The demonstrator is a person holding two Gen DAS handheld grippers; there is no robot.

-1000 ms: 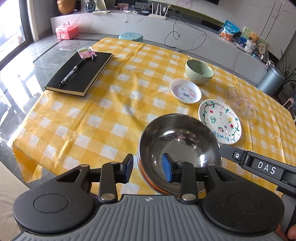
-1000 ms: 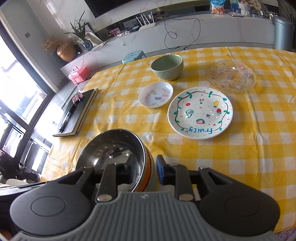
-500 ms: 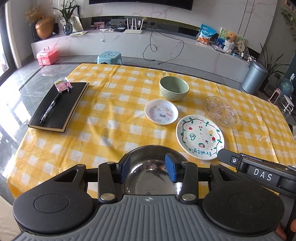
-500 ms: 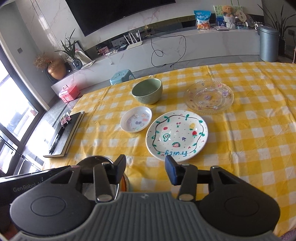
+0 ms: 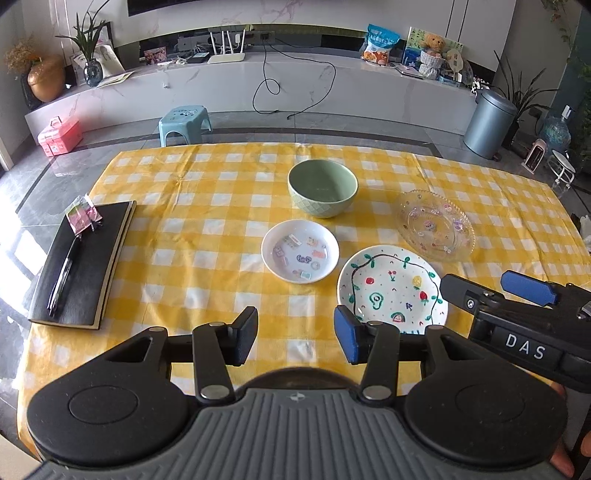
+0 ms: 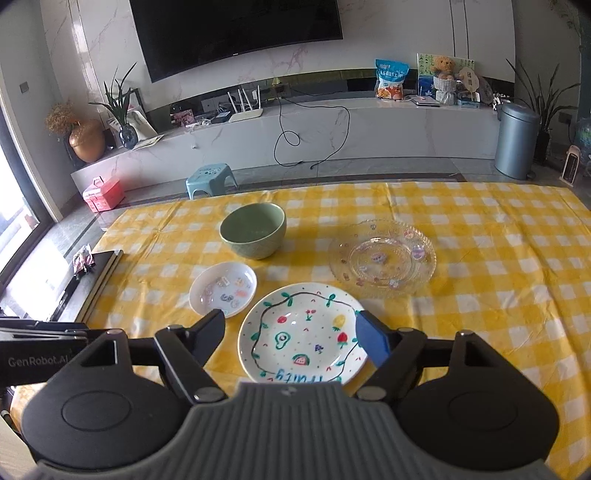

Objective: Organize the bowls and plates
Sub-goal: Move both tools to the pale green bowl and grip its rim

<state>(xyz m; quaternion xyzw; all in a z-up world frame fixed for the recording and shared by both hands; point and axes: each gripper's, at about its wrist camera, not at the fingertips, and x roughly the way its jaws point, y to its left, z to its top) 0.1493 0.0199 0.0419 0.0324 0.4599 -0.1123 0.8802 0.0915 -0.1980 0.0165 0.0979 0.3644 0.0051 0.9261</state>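
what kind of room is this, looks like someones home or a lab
Most likely a home living and dining room: a big wall-mounted TV above a long marble media console, and a table under a yellow checked tablecloth set with household dishes such as a green bowl.

Setting: home living room. Wall-mounted television [image 6: 236, 33] above a long marble media console [image 6: 332, 122] carrying a router [image 6: 245, 110], snack bag [image 6: 391, 79] and teddy bear [image 6: 445, 66]. Potted plants, plastic stool [image 6: 210, 179], pedal bin [image 6: 515, 140]. Table with yellow checked tablecloth [image 6: 498, 258] holds household crockery.
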